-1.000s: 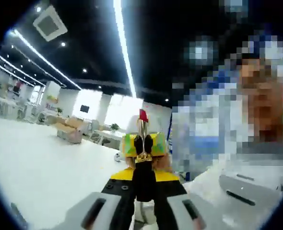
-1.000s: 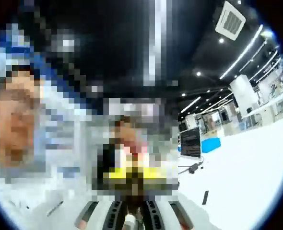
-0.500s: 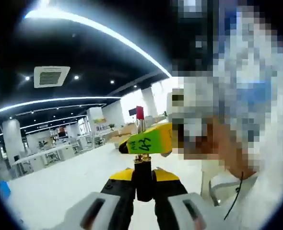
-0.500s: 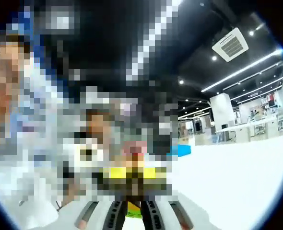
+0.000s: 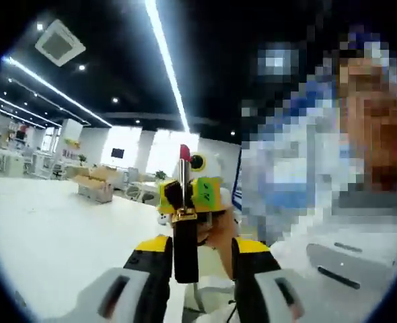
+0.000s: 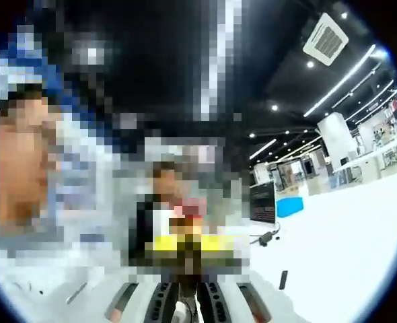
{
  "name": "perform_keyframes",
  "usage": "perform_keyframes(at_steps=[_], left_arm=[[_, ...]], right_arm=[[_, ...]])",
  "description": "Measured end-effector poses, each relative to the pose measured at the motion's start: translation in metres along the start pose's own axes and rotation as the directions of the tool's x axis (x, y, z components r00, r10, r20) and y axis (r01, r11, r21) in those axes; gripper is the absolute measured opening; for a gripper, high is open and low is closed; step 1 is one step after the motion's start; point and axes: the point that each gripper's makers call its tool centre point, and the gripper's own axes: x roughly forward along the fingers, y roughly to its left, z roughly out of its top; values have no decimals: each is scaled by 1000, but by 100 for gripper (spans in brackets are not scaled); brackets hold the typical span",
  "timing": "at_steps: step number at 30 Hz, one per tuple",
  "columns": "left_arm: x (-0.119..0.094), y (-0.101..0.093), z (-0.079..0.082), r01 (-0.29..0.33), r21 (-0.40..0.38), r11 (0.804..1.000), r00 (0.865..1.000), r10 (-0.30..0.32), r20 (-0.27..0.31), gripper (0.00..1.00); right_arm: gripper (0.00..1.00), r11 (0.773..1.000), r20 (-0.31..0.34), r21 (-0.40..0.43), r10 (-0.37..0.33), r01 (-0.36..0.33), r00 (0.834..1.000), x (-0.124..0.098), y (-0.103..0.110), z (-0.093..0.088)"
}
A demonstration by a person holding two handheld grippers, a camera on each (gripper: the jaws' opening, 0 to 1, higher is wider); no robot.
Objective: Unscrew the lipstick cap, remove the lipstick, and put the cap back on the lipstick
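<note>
Left tool (image 5: 185, 259) clamped on glossy black lipstick (image 5: 184, 222) tube, upright, gold collar, red bullet exposed, above smooth white counter (image 5: 44, 242), yellow-tipped right tool (image 5: 193, 195) behind it, right tool's grip unclear under mosaic blur

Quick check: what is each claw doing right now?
Left claw: shut on the lipstick, red tip exposed.
Right claw: cannot tell; its tips are obscured by mosaic.

The left gripper (image 5: 185, 259) points up, and its two jaws stand apart with a black tube between them. The right gripper (image 6: 187, 304) has its jaws close together around something small that is too blurry to name.
</note>
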Motion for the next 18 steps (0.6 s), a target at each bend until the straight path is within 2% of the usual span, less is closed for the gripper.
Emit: perform_keyframes(at_steps=[2,4,5,6,10,13,16,18], left_arm=[[1,-11,3,64,-28,998,998,-63,19,32],[1,-23,5,133,-58,989,991,-131,41,25],[2,-26,5,149,-77,986,988,-145,48,24],[2,-28,7,168,-88,982,985,-163,61,22],[4,-28,6,181,-124,976,982,-173,76,17],[6,-21,3,145,-144,979,988,-137,65,15],[7,-4,2,40,-84,996,998,-36,56,15],[5,12,-1,-83,1,997,996,83,22,15]], right_arm=[[6,997,6,34,75,-75,997,2,12,-1],[6,989,13,67,128,-128,992,4,21,-2],[6,984,23,84,156,-158,987,5,26,-2],[6,981,27,93,168,-170,985,-1,23,5],[6,982,21,78,173,-175,985,-13,17,17],[6,992,-2,34,122,-122,992,-18,6,21],[6,999,-6,9,42,-42,999,-25,-12,26],[6,999,-19,-28,-27,27,999,-30,-26,27]])
